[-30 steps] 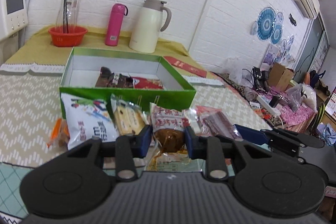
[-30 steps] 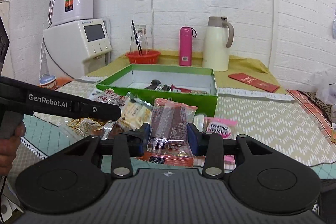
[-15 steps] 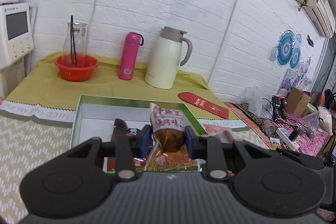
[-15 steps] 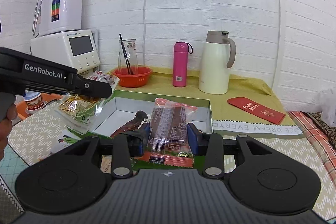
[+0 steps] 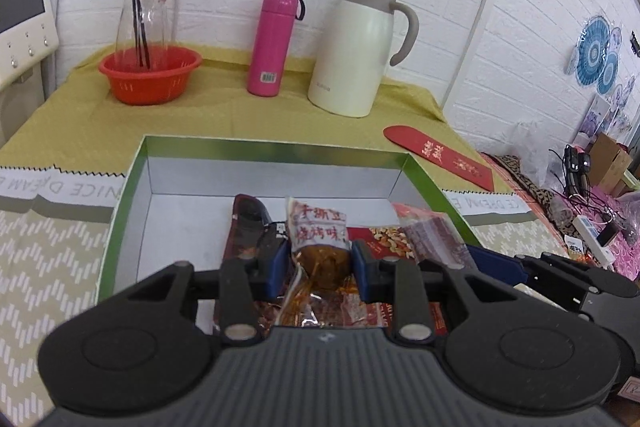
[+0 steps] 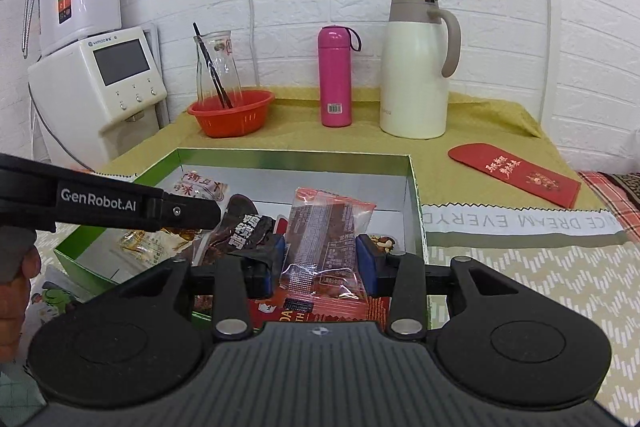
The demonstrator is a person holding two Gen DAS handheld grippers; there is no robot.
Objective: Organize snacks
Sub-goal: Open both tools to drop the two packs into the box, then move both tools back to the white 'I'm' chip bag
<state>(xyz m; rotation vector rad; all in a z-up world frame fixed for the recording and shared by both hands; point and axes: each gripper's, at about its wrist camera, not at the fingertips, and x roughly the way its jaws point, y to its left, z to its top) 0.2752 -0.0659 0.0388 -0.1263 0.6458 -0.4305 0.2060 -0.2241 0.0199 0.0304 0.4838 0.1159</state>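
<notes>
Both hand-held grippers clamp snacks over the green box — left hand-held gripper an orange packet, right hand-held gripper a clear packet.

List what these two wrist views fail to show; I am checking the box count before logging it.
- Left wrist view: near part of the green box floor, behind the left gripper.
- Right wrist view: snacks under the clear-wrapped brown snack, covered by it and the right gripper.
- Both views: small print on the packets, too small.

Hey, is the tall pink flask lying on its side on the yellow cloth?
No, the tall pink flask stands upright on the yellow cloth, between the red plastic bowl and the cream jug.
</notes>
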